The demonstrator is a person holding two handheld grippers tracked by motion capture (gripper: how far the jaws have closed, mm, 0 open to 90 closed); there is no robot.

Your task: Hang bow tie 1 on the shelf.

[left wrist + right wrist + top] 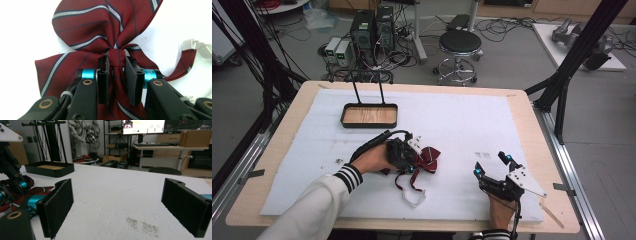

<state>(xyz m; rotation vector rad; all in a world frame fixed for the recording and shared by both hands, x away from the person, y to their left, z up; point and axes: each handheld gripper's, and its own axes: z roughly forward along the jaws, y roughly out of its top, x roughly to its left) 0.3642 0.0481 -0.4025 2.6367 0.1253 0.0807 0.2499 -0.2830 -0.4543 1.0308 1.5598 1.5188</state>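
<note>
Two grippers, one bow tie near the table's front edge.
Left gripper has its fingers clenched on the knot of the maroon striped bow tie; that narrow grip might slip, or the trailing white strap could snag when lifted. Right gripper rests near the front right corner, fingers spread wide, holding nothing.

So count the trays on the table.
1. The black tray with a wooden floor sits toward the table's far left, beyond the left gripper pinching the bow tie.
</note>
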